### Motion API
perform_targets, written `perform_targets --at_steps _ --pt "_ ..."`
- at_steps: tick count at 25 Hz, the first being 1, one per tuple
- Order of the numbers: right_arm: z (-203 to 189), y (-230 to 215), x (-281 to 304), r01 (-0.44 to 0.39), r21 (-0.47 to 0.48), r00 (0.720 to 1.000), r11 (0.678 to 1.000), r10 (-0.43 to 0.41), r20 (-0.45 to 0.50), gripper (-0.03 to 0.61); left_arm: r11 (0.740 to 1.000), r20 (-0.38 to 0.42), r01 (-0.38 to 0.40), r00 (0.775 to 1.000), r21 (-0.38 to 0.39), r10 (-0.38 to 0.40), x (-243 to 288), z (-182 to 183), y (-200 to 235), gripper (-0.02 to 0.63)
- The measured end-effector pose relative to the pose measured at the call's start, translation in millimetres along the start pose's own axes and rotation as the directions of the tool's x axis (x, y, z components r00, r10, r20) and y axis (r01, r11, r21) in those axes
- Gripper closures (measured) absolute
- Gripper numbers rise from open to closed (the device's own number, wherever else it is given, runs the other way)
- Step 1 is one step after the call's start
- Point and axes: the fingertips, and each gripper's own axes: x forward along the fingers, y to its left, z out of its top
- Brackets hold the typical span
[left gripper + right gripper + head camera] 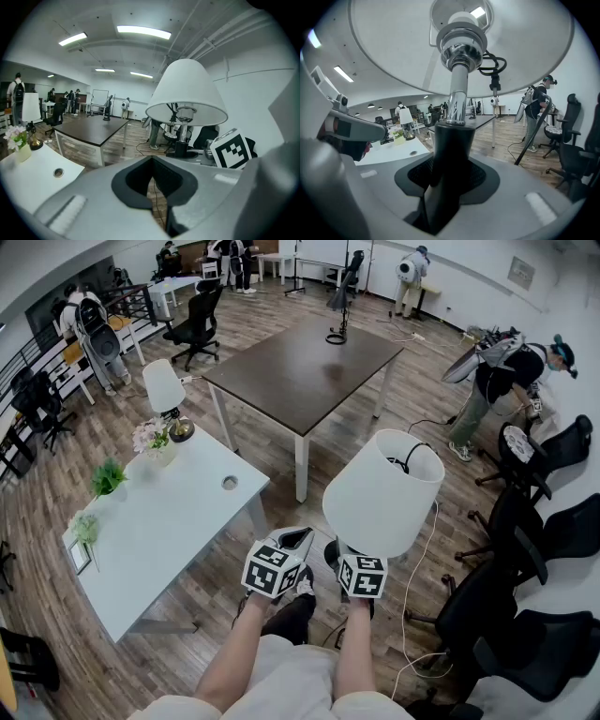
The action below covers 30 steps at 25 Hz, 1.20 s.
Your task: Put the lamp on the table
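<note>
Right gripper (443,187) clamping lamp (457,93), shade (389,51) cropped

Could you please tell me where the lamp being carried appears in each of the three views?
Head view: lamp, lower centre-right, white shade uppermost.
Left gripper view: lamp, upper centre-right, seen from the side.
Right gripper view: lamp, centre, stem rising between the jaws, shade overhead.
Shared landmark: the white table, left of the lamp in all three.

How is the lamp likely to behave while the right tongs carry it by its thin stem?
Probably top-heavy: the lamp carries its wide shade above the right tongs, which grip only the narrow black stem, so it may sway or tilt. The smooth stem could slip. The trailing cord might tug.
</note>
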Motion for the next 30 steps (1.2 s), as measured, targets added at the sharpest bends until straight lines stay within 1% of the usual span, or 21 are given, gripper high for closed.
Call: perform_targets --at_steps 2,4,8,12,15,20,25,30 --pt "7.2 -12.9 7.7 0.015 0.006 1.000 1.000 -0.015 0.008 0.411 1.000 -0.021 0.000 1.000 0.031 0.000 12.0 5.2 8.5 0.614" --pt "13.9 -26.6 16.0 0.028 0.012 1.000 1.000 -0.028 0.012 0.411 0.999 -0.034 -0.002 0.999 0.043 0.003 25.0 11.6 18.6 0.614" --pt "25.3 -54.8 34.4 0.049 0.013 0.999 0.999 -0.049 0.002 0.410 1.000 -0.026 -0.011 1.000 0.003 0.011 53.9 28.6 38.9 0.614" --pt "36.0 -80.1 59.6 0.071 0.031 0.998 0.997 -0.071 -0.001 0.410 1.000 -0.013 -0.005 1.000 0.011 0.005 85.5 50.2 53.7 0.614" --pt "44.6 -93.5 84.4 0.066 0.039 0.998 0.997 -0.066 -0.025 0.408 1.000 -0.011 -0.004 1.000 0.013 0.004 108.3 66.8 70.1 0.614" --pt "62.5 -111.9 120.3 0.070 0.002 0.995 0.998 -0.069 -0.075 0.408 1.000 -0.010 0.006 1.000 0.003 -0.006 143.2 93.7 94.7 0.614" --pt "87.0 -131.1 154.7 0.075 0.000 0.995 0.997 -0.075 -0.072 0.408 1.000 -0.004 0.017 1.000 0.000 -0.017 179.9 120.5 120.4 0.614" --pt "112.4 -153.2 193.2 0.080 -0.005 0.995 0.997 -0.080 -0.067 0.408 0.999 0.003 0.036 0.999 -0.021 -0.036 223.3 144.9 152.4 0.614"
